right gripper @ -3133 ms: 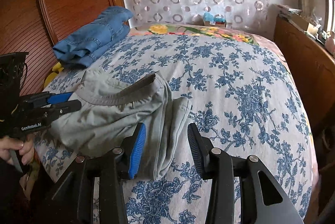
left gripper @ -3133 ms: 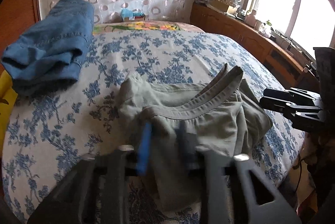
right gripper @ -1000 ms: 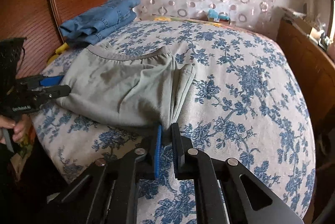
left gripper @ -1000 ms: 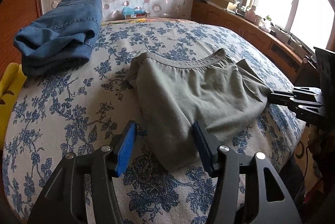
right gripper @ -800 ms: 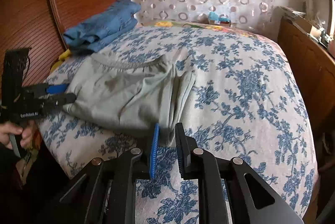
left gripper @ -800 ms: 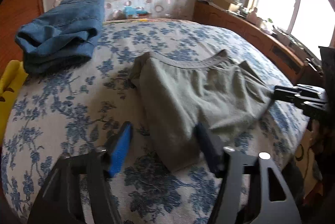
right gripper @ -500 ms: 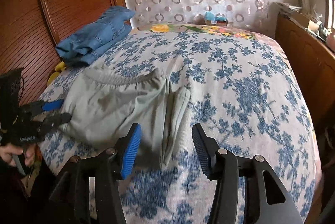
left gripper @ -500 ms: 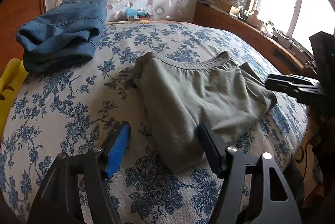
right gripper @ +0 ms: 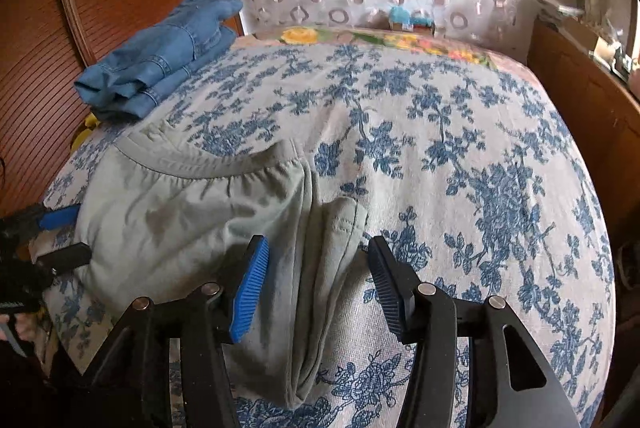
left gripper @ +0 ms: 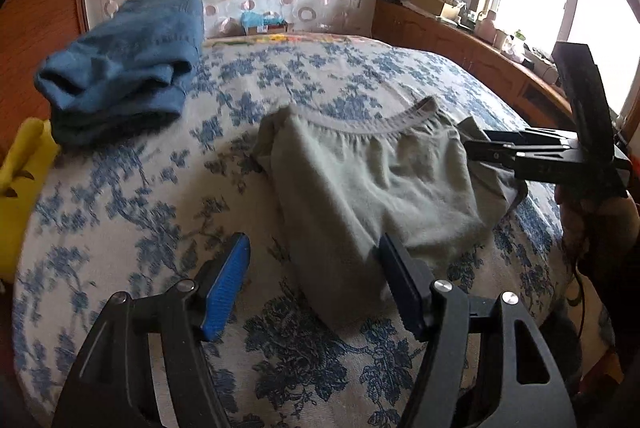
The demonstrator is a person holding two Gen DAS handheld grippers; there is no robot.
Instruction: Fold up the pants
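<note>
Both my grippers, left [left gripper: 312, 278] and right [right gripper: 316, 282], stand released, the right's jaws just having opened; grey pants [right gripper: 192, 224] lie folded on the bed [right gripper: 460, 147], jeans [right gripper: 160, 55] at ten o'clock.

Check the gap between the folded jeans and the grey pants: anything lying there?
Nothing; bare floral bedspread separates jeans from grey pants, clearest in the left wrist view.

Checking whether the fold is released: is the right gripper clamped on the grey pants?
No, the right gripper stands open above the grey pants.
</note>
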